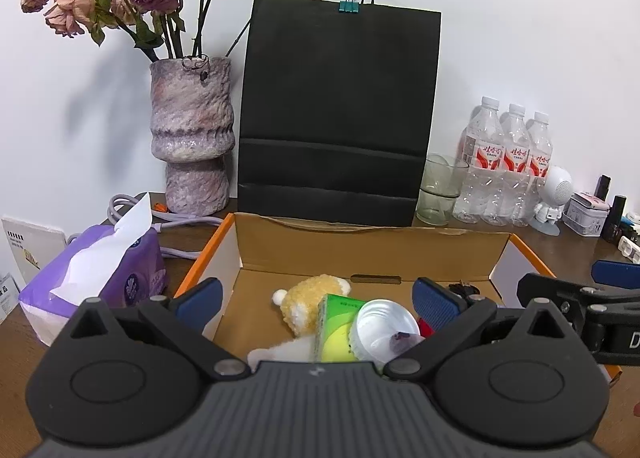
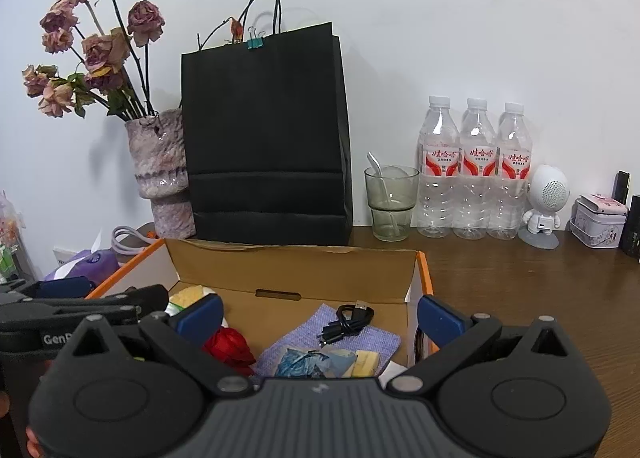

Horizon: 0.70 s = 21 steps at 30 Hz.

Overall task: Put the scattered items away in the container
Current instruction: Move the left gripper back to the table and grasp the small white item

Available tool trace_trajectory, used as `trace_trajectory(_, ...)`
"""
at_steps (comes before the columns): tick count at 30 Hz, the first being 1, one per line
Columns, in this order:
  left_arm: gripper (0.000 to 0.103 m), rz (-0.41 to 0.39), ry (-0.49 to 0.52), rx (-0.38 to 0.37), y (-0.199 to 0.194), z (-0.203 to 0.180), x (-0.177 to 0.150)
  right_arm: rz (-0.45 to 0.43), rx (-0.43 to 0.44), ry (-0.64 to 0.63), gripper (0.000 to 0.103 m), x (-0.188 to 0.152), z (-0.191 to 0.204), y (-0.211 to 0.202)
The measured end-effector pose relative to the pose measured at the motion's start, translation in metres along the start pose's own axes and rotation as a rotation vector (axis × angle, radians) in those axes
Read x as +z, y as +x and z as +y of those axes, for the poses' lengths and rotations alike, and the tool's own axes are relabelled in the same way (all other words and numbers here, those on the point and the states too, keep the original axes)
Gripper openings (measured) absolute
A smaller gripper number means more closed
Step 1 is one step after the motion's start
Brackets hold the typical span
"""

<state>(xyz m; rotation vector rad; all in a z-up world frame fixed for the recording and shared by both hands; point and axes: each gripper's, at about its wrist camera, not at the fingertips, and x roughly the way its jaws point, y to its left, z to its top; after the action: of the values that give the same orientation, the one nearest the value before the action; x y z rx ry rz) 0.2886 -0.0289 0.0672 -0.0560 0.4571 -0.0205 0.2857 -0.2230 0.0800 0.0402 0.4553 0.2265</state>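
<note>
An open cardboard box with orange edges sits on the wooden table; it also shows in the right wrist view. In it lie a yellow plush toy, a green packet, a clear plastic cup, a red cloth rose, a black USB cable, a purple cloth and a blue card. My left gripper is open and empty above the box's left half. My right gripper is open and empty above its right half.
A black paper bag stands behind the box, next to a vase of dried roses. A purple tissue pack lies left of the box. A glass, three water bottles, a white robot figure and a tin stand at the right.
</note>
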Motion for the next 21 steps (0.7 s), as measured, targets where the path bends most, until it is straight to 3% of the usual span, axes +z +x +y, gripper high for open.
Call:
trace_trajectory(10,0.103,-0.01,-0.013,-0.011,-0.011,-0.001,0.001,0.008,0.007,0.0,0.103,0.001,0.002,-0.004)
trace_trajectory(15,0.103,-0.039,-0.008,-0.017,-0.039,0.005,-0.005,-0.007,0.005,0.011,0.103,-0.002,0.0,-0.027)
trace_trajectory(21,0.103,-0.003,0.009,-0.013,-0.064,0.013,-0.031,0.009,-0.029,-0.008,0.103,-0.025,-0.003,-0.061)
